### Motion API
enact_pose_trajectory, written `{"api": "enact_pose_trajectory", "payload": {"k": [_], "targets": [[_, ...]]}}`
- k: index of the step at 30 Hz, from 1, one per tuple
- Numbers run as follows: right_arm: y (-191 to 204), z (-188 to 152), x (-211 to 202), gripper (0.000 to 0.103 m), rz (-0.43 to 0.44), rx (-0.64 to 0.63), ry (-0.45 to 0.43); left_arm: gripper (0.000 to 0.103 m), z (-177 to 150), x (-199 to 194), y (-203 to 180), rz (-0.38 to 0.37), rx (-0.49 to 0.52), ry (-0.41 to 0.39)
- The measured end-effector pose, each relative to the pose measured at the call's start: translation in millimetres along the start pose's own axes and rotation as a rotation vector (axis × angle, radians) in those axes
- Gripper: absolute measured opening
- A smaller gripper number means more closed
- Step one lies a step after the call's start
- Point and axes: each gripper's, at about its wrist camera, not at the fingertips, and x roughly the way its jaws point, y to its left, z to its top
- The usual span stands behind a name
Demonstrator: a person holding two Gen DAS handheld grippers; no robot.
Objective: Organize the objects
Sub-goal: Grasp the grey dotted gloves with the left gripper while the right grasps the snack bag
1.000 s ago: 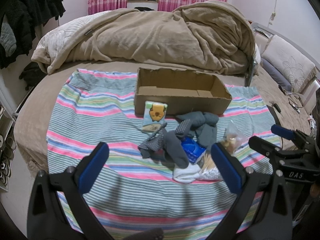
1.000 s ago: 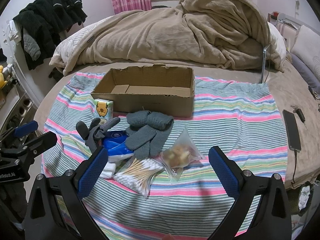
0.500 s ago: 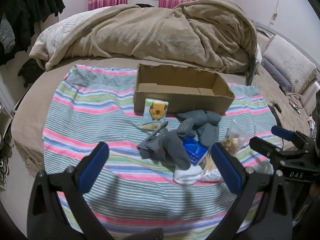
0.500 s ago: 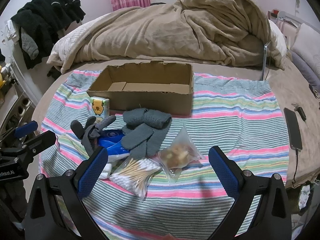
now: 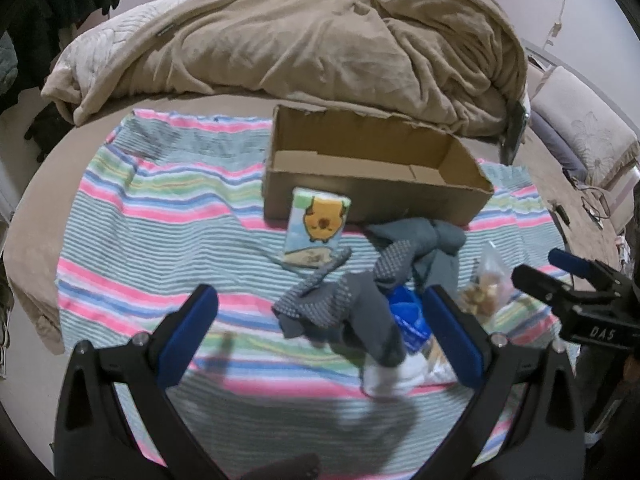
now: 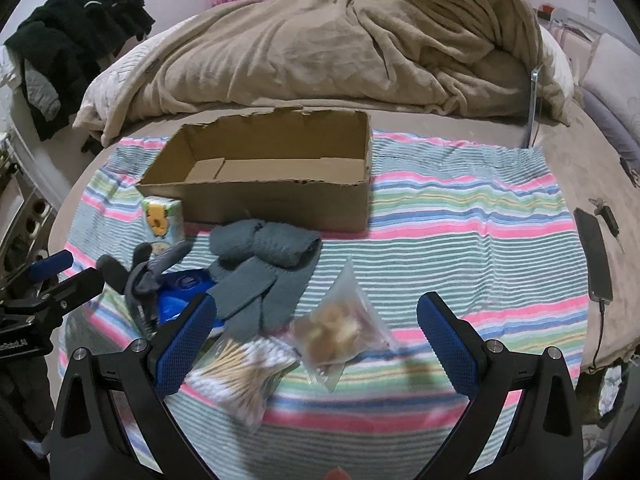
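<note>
An empty cardboard box (image 5: 372, 176) (image 6: 264, 176) stands on a striped cloth (image 5: 160, 216) (image 6: 460, 224) on the bed. In front of it lie a tissue pack with a cartoon animal (image 5: 318, 226) (image 6: 162, 222), grey gloves (image 6: 264, 268) (image 5: 424, 240), a dotted grey glove (image 5: 320, 304), a blue packet (image 5: 408, 316) (image 6: 184, 296), a bag of cotton swabs (image 6: 240, 372) and a clear snack bag (image 6: 340, 332) (image 5: 486, 280). My left gripper (image 5: 320, 336) is open above the dotted glove. My right gripper (image 6: 316, 340) is open above the snack bag and swabs.
A rumpled tan blanket (image 5: 280, 40) (image 6: 340, 40) fills the bed behind the box. A phone on a cable (image 6: 594, 256) lies at the right bed edge. Dark clothes (image 6: 76, 28) hang at the far left. Pillows (image 5: 580, 128) sit at the right.
Both grippers have moved forward and lower toward the pile; the objects look larger. Both stay open. Nothing on the cloth has moved.
</note>
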Motion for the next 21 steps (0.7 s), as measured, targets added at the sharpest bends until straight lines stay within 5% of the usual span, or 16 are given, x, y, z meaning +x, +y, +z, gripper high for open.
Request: {"api": "enact_pose_trajectory", "payload": {"k": [15,21], "targets": [[-28,-13,50,0.095,-0.033,0.036,0.13,0.099,-7,60,-3,-0.101,0.017,0.118],[-32,-24,62,0.081,0.012,0.049,0.189,0.089,-12,71,3,-0.133,-0.021,0.14]]}}
